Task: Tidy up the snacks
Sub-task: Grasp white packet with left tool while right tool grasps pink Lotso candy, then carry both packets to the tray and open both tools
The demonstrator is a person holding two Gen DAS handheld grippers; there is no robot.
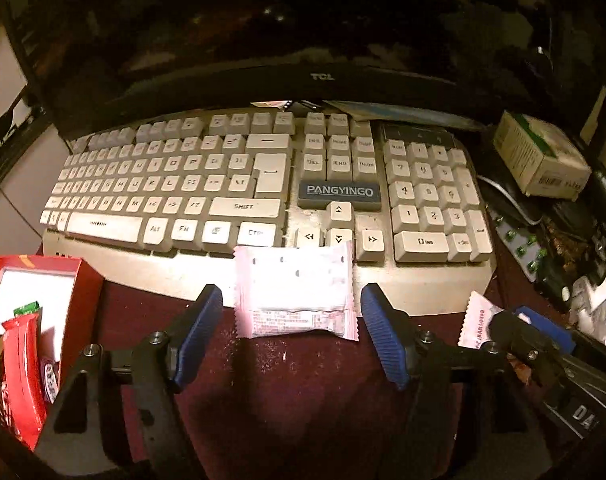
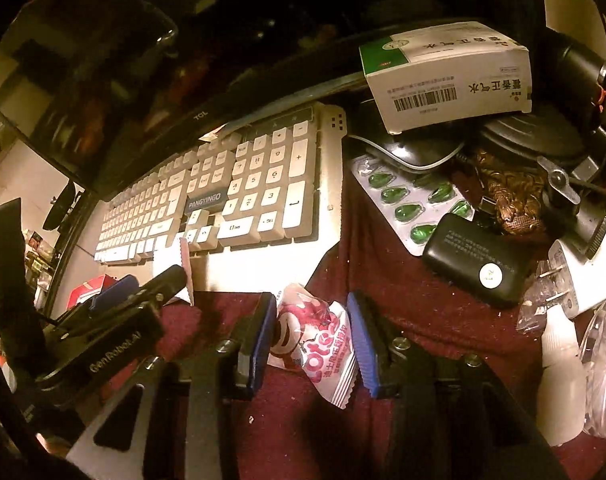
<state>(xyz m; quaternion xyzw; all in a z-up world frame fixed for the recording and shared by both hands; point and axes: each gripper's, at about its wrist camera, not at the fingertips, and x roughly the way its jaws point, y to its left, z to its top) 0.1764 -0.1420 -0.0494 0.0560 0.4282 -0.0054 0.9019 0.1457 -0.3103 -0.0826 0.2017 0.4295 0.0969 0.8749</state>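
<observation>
Pick-up step: left claw [image 1: 291, 312] wide around packet [image 1: 295, 292] by keyboard [image 1: 263, 184]; right claw [image 2: 313, 340] grips candy [image 2: 315, 344]; next, box [image 1: 35, 304].

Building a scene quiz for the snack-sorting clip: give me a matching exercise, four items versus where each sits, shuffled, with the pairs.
Items
1. pale pink snack packet
2. Lotte snack packet
3. red box
4. white and green carton

Places
A. to the right of the keyboard, on top of dark clutter
B. leaning on the keyboard's front edge, ahead of the open left gripper
C. between the right gripper's fingers, over the maroon cloth
D. to the left of the left gripper, with wrapped snacks inside

Pairs: 1-B, 2-C, 3-D, 4-A
</observation>
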